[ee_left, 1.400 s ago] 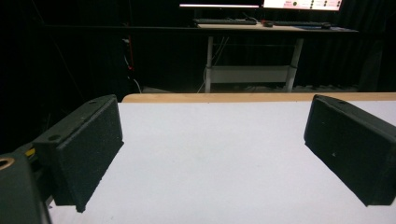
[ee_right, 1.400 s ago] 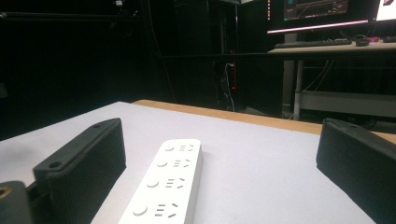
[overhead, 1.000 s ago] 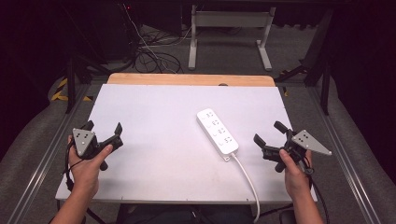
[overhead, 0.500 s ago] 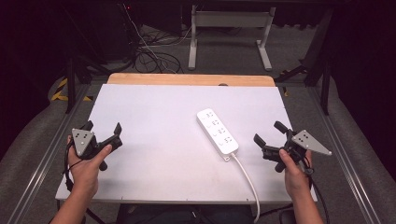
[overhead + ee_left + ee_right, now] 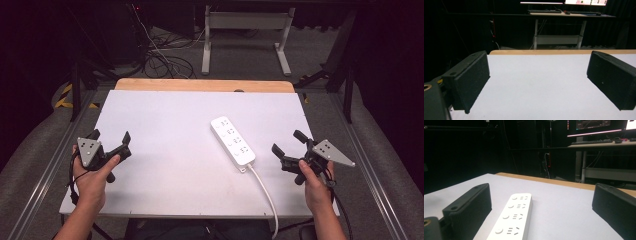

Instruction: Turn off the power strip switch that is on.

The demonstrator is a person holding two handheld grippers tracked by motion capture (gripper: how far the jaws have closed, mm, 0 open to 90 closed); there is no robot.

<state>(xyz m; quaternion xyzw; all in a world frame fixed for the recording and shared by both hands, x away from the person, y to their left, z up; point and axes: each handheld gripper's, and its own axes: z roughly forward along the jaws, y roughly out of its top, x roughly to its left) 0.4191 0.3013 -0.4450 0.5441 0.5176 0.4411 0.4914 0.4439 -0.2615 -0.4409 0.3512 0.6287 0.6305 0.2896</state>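
Left gripper (image 5: 111,141): held low at the near left edge of the table, jaws spread wide, nothing between them; in the left gripper view only bare white tabletop is seen between the two black pads (image 5: 468,78).

Right gripper (image 5: 289,144): held near the right edge of the table, jaws wide apart and empty; it is pointed toward the power strip, which lies between the jaws in the right gripper view but is not touched.

Power strip (image 5: 232,141): laid flat on the table (image 5: 165,125), right of centre, set diagonally, just beside the right gripper and well apart from the left one.

Cable (image 5: 265,192): run from the strip's near end down to the front edge of the table, where it hangs off.

Handling: the strip is judged to be a stiff, fairly light plastic bar with a smooth, somewhat slippery shell; the cable is judged limp and likely to drag.

Where to grip: a hold across the narrow width, on the long side walls near the middle, is judged best; the socket face (image 5: 514,216) is better left alone.

Far side: a wooden strip (image 5: 205,85) along the table's far edge, then a desk frame (image 5: 245,22) and loose wires (image 5: 165,60) on the floor.
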